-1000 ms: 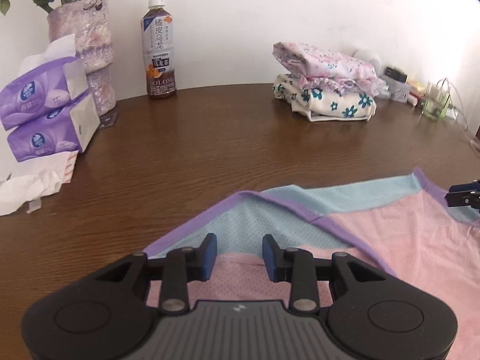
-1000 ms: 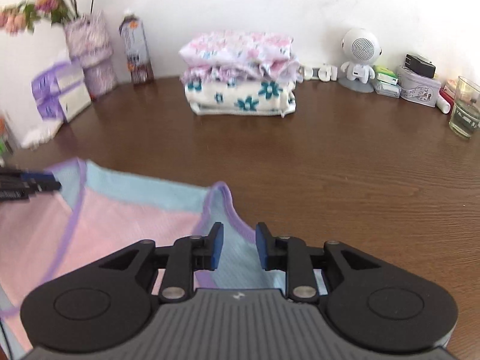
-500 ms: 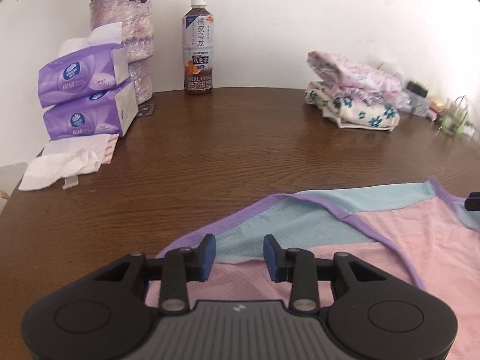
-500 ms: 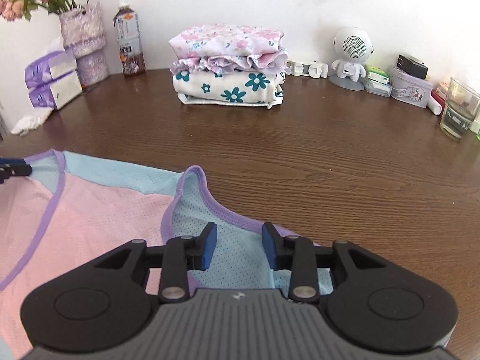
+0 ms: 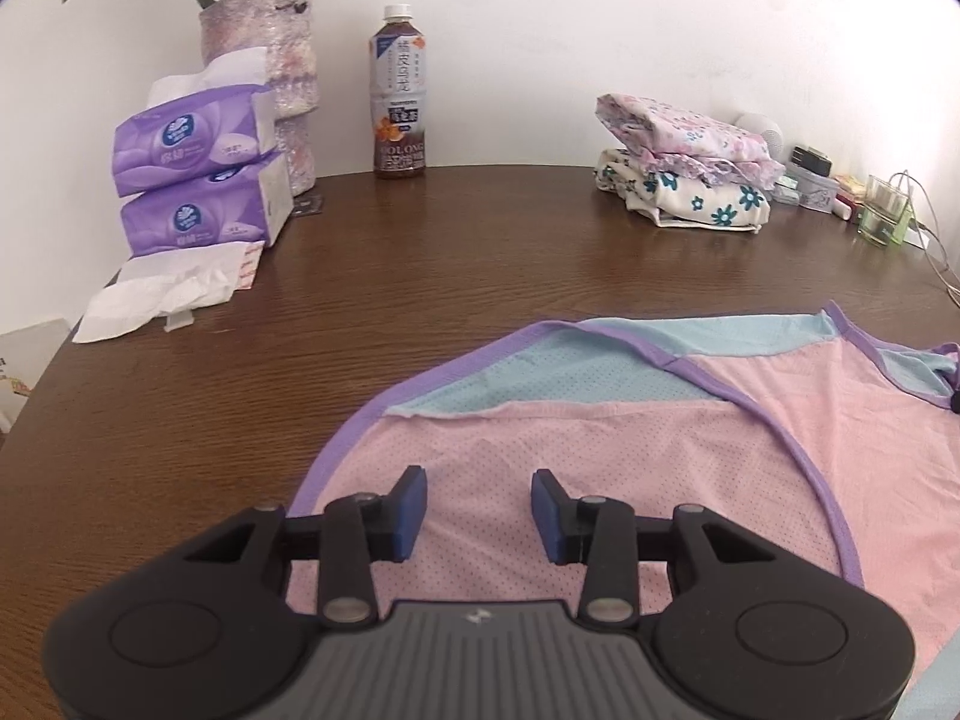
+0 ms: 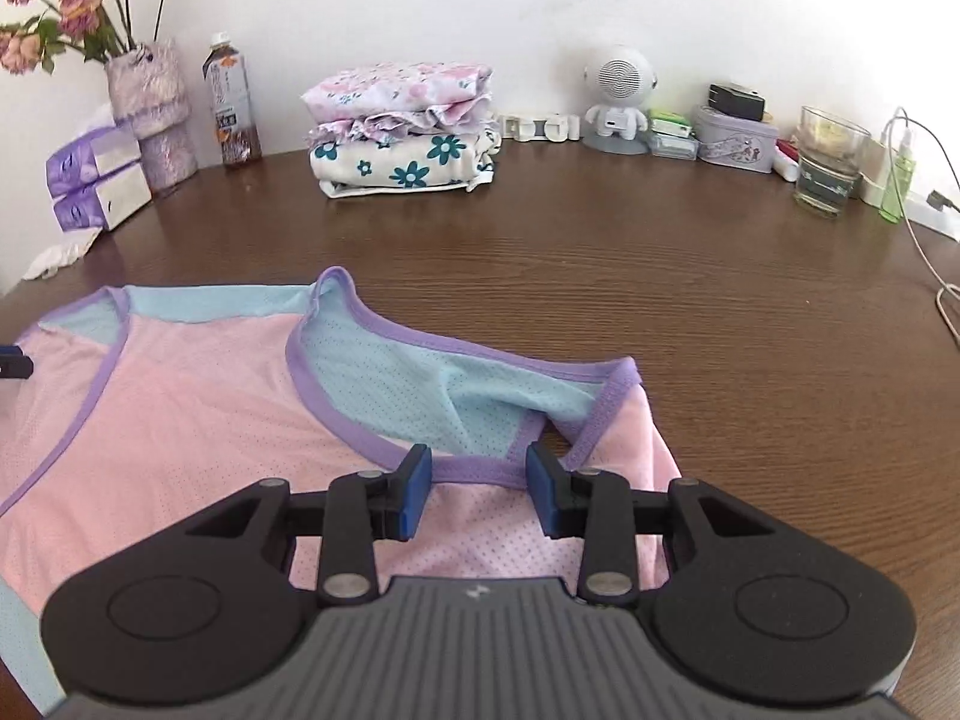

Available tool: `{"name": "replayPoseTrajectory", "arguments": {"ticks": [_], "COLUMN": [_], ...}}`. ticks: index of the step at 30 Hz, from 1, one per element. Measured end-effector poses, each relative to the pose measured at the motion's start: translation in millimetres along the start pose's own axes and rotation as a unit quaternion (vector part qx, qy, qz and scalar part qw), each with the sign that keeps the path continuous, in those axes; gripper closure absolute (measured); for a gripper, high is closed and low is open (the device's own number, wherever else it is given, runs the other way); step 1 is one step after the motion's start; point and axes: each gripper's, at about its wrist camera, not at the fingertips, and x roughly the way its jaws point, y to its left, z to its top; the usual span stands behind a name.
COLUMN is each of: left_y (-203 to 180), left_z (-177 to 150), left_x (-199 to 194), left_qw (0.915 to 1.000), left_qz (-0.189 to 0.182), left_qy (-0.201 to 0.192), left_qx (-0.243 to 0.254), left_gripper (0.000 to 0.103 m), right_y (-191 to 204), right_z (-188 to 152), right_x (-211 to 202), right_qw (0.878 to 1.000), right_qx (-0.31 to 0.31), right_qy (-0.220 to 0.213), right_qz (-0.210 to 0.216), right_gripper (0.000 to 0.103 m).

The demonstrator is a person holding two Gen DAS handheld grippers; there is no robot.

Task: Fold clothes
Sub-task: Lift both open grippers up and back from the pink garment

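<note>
A pink mesh vest (image 5: 660, 450) with a light blue back panel and purple trim lies flat on the brown table (image 5: 420, 276). My left gripper (image 5: 480, 510) hovers over its pink left side. Its jaws are opening and only flat cloth shows between the pads, which press on nothing. My right gripper (image 6: 478, 495) is open over the vest (image 6: 180, 408) at the right armhole. The purple trim (image 6: 474, 471) runs across the gap, untouched by the pads. Each gripper's tip shows at the edge of the other view.
A stack of folded floral clothes (image 6: 402, 132) sits at the back, with a tea bottle (image 5: 399, 96), tissue packs (image 5: 198, 180) and a flower vase (image 5: 270, 48) at the back left. At the back right are a small white speaker figure (image 6: 618, 99), tins, a glass (image 6: 831, 162) and a cable (image 6: 936, 276).
Both grippers have drawn back along the vest, so more cloth now lies ahead of them. The left view has swung left. Both pairs of jaws stand a little wider.
</note>
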Motion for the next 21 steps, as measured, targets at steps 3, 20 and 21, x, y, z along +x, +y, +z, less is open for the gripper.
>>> {"name": "replayPoseTrajectory", "arguments": {"ticks": [3, 20, 21], "left_y": [1.2, -14.2, -13.4], "left_z": [1.8, -13.3, -13.5], "left_x": [-3.1, -13.6, -13.6], "left_qw": [0.9999, 0.9999, 0.9999], "left_qz": [0.006, 0.007, 0.007], "left_qy": [-0.001, 0.008, 0.008], "left_qx": [-0.008, 0.011, 0.01], "left_gripper": [0.066, 0.063, 0.063], "right_y": [-2.7, 5.1, 3.1], "right_z": [-1.1, 33.3, 32.2], "right_x": [-2.1, 25.3, 28.7], "right_qw": [1.0, 0.999, 0.999], "right_qx": [0.005, -0.029, -0.028], "right_qy": [-0.003, 0.01, 0.016], "right_qz": [-0.004, -0.009, -0.011], "right_gripper": [0.068, 0.086, 0.086]}}
